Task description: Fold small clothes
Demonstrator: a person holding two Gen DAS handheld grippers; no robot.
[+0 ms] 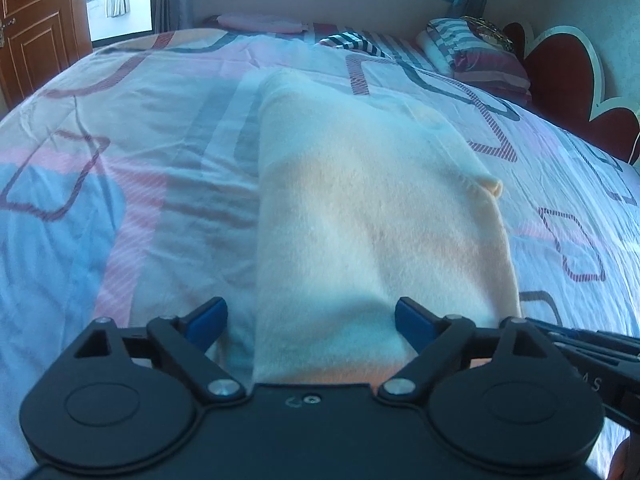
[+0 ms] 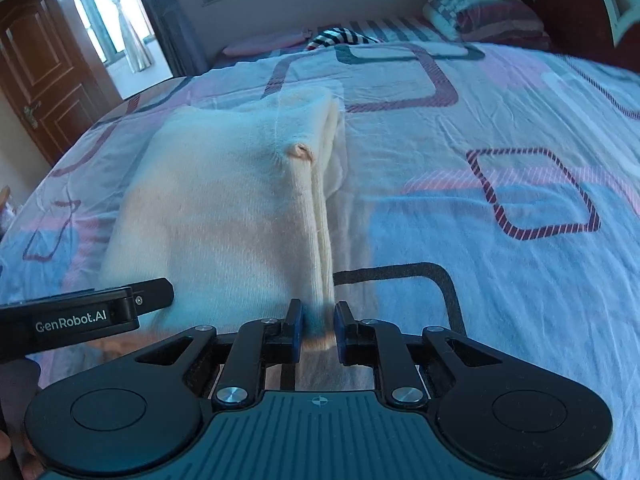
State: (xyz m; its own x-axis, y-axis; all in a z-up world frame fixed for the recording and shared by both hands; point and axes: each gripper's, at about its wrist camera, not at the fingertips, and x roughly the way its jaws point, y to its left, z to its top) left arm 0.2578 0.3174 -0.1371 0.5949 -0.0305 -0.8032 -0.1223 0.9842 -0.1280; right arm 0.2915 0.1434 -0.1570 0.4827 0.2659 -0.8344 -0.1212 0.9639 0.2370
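A cream knit garment (image 1: 360,208) lies folded into a long strip on the patterned bedspread (image 1: 120,128). My left gripper (image 1: 310,316) is open, its blue pads (image 1: 208,318) wide apart over the garment's near end; the left pad is off the cloth, over the bedspread. In the right wrist view the garment (image 2: 224,208) shows a thick folded right edge. My right gripper (image 2: 318,330) is shut on the near corner of that edge, with cream cloth filling the narrow gap between the pads. The left gripper's body (image 2: 80,312) juts in from the left, and the right gripper's body (image 1: 580,340) shows at the right edge of the left wrist view.
Striped pillows (image 1: 472,52) and a red headboard (image 1: 568,76) stand at the far right. A black-and-white striped cloth (image 2: 344,38) and a pink cloth (image 2: 264,46) lie at the bed's far side. A wooden door (image 2: 44,76) is at the left.
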